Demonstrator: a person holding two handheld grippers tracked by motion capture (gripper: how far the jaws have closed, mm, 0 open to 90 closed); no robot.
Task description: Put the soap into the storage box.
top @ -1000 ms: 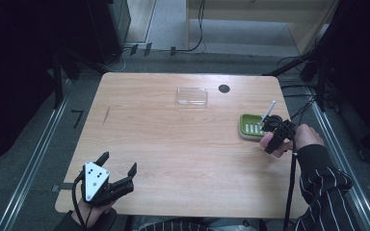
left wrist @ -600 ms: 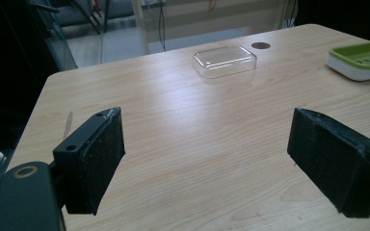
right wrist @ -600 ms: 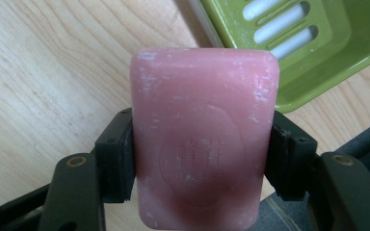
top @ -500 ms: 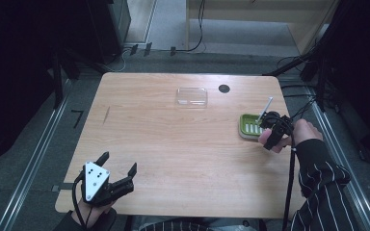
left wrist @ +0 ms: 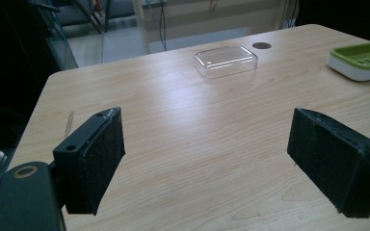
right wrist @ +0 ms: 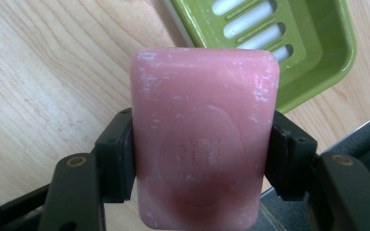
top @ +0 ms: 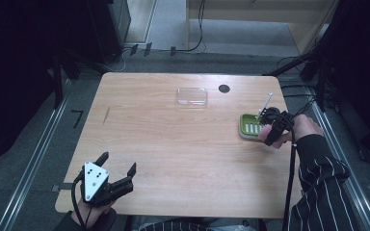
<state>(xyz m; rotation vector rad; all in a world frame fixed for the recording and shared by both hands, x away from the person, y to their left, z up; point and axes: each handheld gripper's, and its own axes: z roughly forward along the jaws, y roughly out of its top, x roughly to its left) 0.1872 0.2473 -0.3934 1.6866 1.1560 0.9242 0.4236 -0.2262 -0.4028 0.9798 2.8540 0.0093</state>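
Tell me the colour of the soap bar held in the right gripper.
Pink. The soap bar shows best in the right gripper view.

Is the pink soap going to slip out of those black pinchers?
Probably not. The pink soap looks dry and chalky, not wet, and the right gripper squeezes both its flat sides. It seems stiff, keeping its shape under the squeeze. If dropped, it would likely land flat rather than roll.

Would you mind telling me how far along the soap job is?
Done: the right tool has the pink soap clamped between its jaws. In hand: it holds the soap beside the green dish. Left: probably setting the soap in the dish. The left tool waits open, holding nothing.
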